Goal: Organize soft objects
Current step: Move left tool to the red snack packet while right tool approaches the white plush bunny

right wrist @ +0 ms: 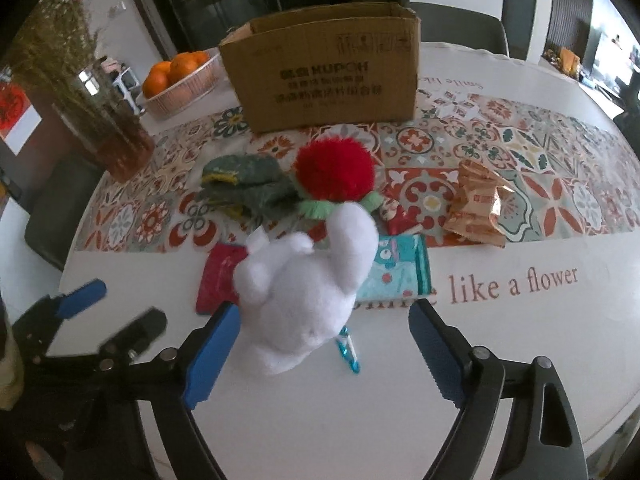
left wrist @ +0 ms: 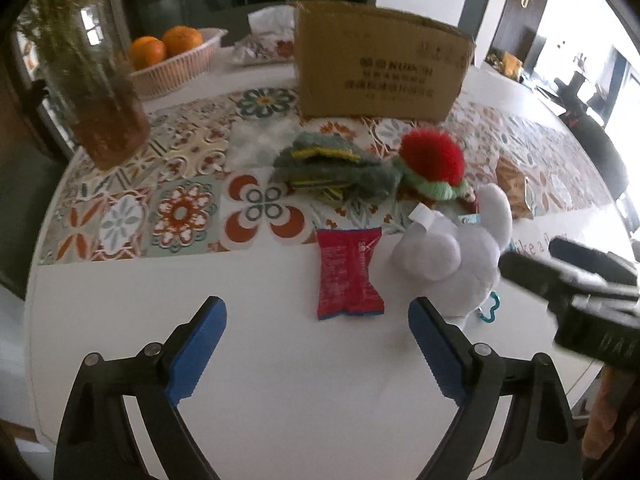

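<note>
A white plush toy lies on the white table, its lower half between the fingertips of my right gripper. That gripper is open; the right pad stands well clear of the plush. Behind the plush lie a red pompom toy and a grey-green fuzzy cloth bundle. An open cardboard box stands at the back. My left gripper is open over bare table, just short of a red snack packet, with the white plush to its right. The right gripper shows at the left wrist view's right edge.
A teal packet and orange-brown snack packets lie right of the plush. A teal clip hangs from it. A glass vase with dried stems and a basket of oranges stand back left. A patterned runner crosses the table.
</note>
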Available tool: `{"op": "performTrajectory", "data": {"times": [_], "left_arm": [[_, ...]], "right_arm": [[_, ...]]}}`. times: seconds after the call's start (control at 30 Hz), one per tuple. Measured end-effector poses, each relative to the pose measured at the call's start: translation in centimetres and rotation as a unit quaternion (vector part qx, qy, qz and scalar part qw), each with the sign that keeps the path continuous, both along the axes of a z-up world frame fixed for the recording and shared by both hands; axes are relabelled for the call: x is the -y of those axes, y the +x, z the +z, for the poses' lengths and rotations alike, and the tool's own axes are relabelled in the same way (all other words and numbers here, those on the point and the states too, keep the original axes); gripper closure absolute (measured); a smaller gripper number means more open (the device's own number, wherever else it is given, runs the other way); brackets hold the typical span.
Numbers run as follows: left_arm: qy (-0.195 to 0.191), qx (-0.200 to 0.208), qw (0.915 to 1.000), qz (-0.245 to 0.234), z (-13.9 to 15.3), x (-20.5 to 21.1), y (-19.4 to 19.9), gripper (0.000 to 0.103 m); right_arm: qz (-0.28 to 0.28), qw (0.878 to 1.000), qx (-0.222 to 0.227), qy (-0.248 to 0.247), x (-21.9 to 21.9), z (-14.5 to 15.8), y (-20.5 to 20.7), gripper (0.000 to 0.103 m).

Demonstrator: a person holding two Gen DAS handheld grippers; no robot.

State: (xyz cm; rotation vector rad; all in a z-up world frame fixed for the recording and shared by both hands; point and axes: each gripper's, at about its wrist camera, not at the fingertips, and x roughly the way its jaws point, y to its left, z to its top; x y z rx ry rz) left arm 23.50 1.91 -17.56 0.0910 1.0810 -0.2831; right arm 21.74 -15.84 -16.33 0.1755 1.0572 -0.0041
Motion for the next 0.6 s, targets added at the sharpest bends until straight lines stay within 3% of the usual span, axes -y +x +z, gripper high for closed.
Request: {"op": "performTrajectory", "data": {"times": [0.2, 0.6], "left_arm": [[-0.005, -0.026, 0.9996, 0.001, -2.1, 0.7, 1.8, 0.014], [-0.002, -0.044, 0.999, 0.001, -4.5, 2.5, 4.4, 0.02]], "right_arm": [[-0.025, 1.0, 0.016, 0.004, 1.2, -0.4, 1.7, 0.023], [-0.025, 0.999, -0.009, 0.026, 2.8, -2.4, 4.6, 0.041]]}}
